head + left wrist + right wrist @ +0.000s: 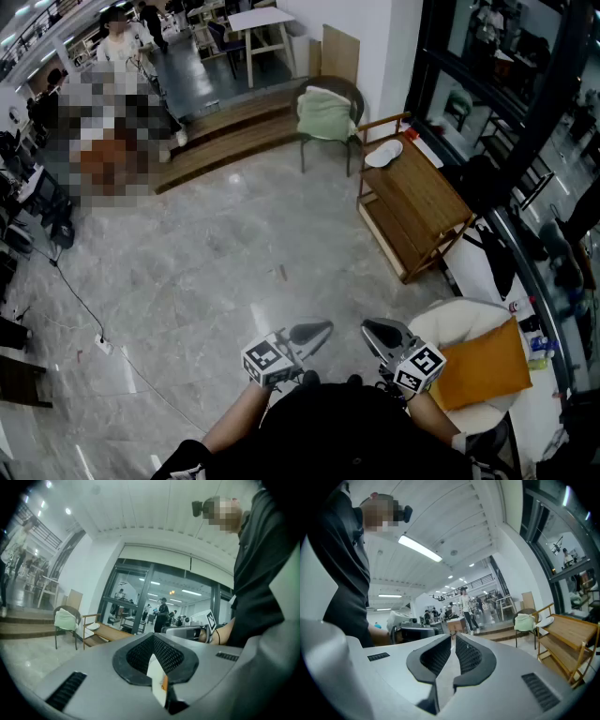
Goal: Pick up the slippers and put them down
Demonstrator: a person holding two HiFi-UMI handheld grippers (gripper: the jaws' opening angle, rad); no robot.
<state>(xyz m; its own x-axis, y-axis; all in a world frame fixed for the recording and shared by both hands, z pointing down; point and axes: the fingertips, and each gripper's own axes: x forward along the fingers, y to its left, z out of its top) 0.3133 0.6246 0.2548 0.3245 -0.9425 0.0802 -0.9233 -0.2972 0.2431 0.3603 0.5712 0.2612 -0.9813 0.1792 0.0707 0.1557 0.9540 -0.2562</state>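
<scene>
We hold left gripper (314, 334) and right gripper (379, 333) closed, no slipper held | white slipper (383, 153) lies atop wooden rack (427, 202), well apart | risk: arriving with jaws closed, we'd shove it off.

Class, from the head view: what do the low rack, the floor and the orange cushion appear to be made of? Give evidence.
Rack: likely wood, with warm brown slatted boards and a matte finish.
Floor: polished stone or marble-look tile, with grey veining and a faint sheen.
Cushion: probably fabric, with a soft shape and a matte finish.
</scene>
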